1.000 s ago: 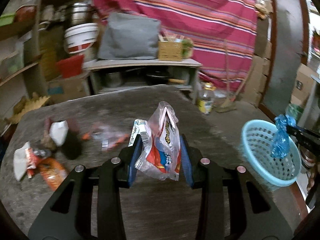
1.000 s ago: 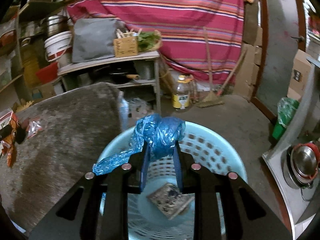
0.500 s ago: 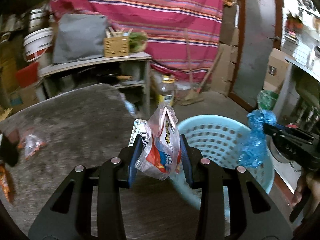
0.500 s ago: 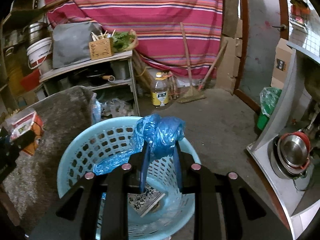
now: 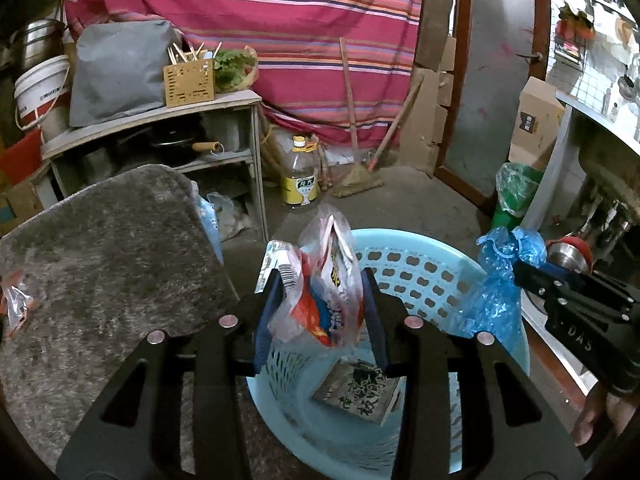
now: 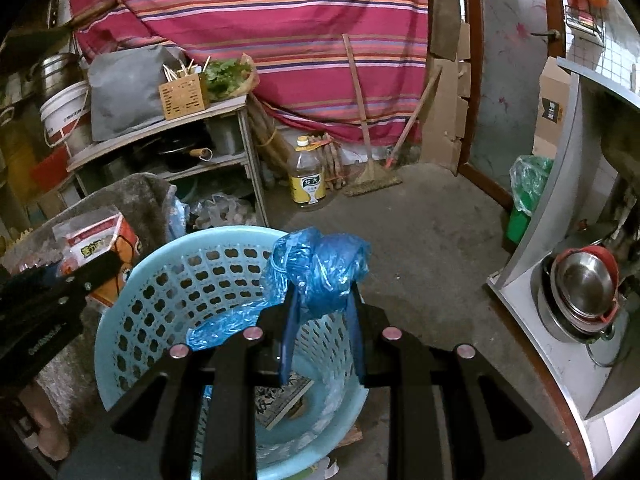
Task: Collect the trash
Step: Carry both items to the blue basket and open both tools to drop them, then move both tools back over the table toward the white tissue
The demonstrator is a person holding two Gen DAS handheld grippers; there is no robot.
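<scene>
Behind everything, a red striped cloth (image 5: pixel 280 12) over the back wall, with a broom (image 5: pixel 352 120) leaning on it. To the left, a grey wooden shelf (image 5: pixel 160 116) bearing a grey bag (image 5: pixel 116 68), a small wooden box (image 5: pixel 188 82) of sticks and a bunch of greens (image 5: pixel 234 68); a white bucket (image 5: pixel 40 92) beside it. On the concrete floor, a yellow-labelled oil bottle (image 5: pixel 300 176). At the right, a green plastic bag (image 6: pixel 530 180) and stacked steel bowls (image 6: pixel 584 284).

Nearer, at the left, a table under a grey fuzzy cover (image 5: pixel 104 256), with a scrap of clear wrapper (image 5: pixel 14 300) at its left edge. Just beside the table's end, a light blue plastic basket (image 5: pixel 416 272) with holes in its wall; inside on the bottom, a flat printed packet (image 5: pixel 360 392).

Left gripper (image 5: pixel 320 312) over the near rim of the basket, jaws opening, a snack bag (image 5: pixel 324 292) in red, white and blue upright between the blue pads and hanging above the basket's inside; pads seemingly in contact with its sides.

Right gripper (image 6: pixel 320 312) over the far side of the basket, pads pinching a crumpled blue plastic bag (image 6: pixel 320 268), its tail (image 6: pixel 224 324) trailing down to the left inside the rim. Below that gripper in the left view, part of a hand (image 5: pixel 596 412).
</scene>
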